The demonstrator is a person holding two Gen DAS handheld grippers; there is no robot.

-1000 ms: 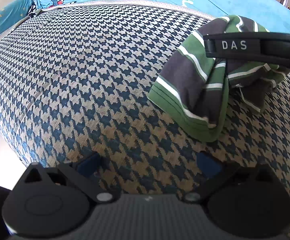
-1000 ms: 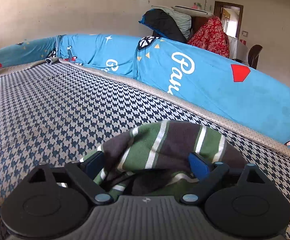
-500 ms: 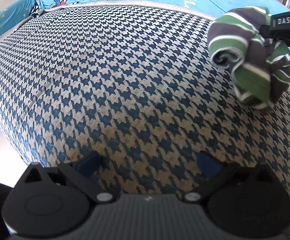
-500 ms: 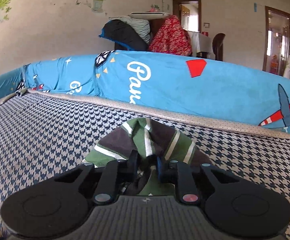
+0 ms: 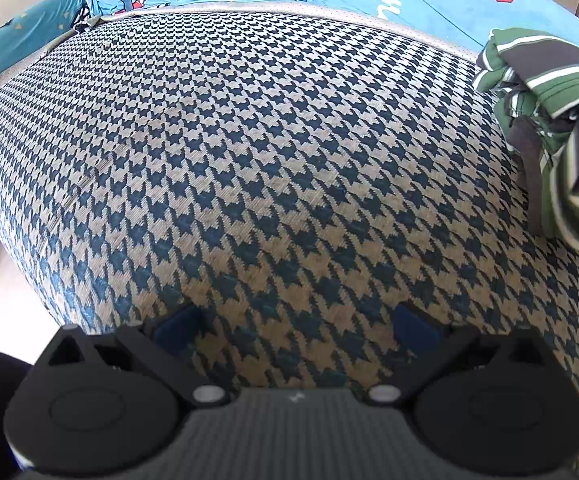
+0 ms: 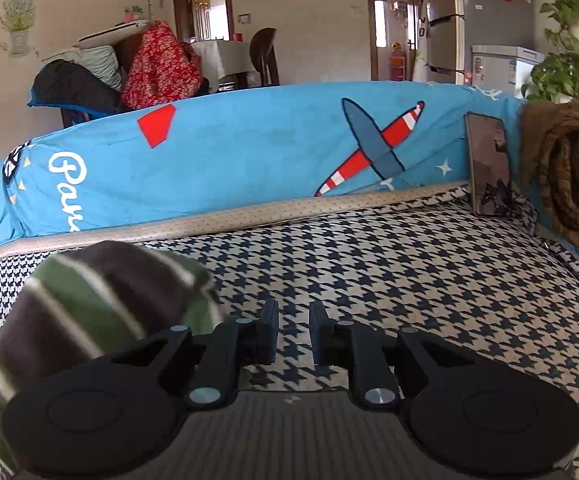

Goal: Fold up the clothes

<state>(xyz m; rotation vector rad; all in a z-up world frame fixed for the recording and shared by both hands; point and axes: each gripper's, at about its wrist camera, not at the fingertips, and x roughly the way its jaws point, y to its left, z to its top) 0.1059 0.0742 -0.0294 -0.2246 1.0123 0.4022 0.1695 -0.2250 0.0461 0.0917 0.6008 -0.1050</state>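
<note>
Just left of the right claw (image 6: pixel 292 334), whose jaws have just been closing to a narrow gap with nothing visible between, the striped garment (image 6: pixel 89 308) lies bunched: regrip one hem while the wide-apart, empty left claw (image 5: pixel 295 322) takes the other.

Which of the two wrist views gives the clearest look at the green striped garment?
The left wrist view: the green striped garment is sharp there, bunched at the right edge with its stripes distinct. The right wrist view shows it blurred at lower left, partly hidden behind the claw body.
</note>
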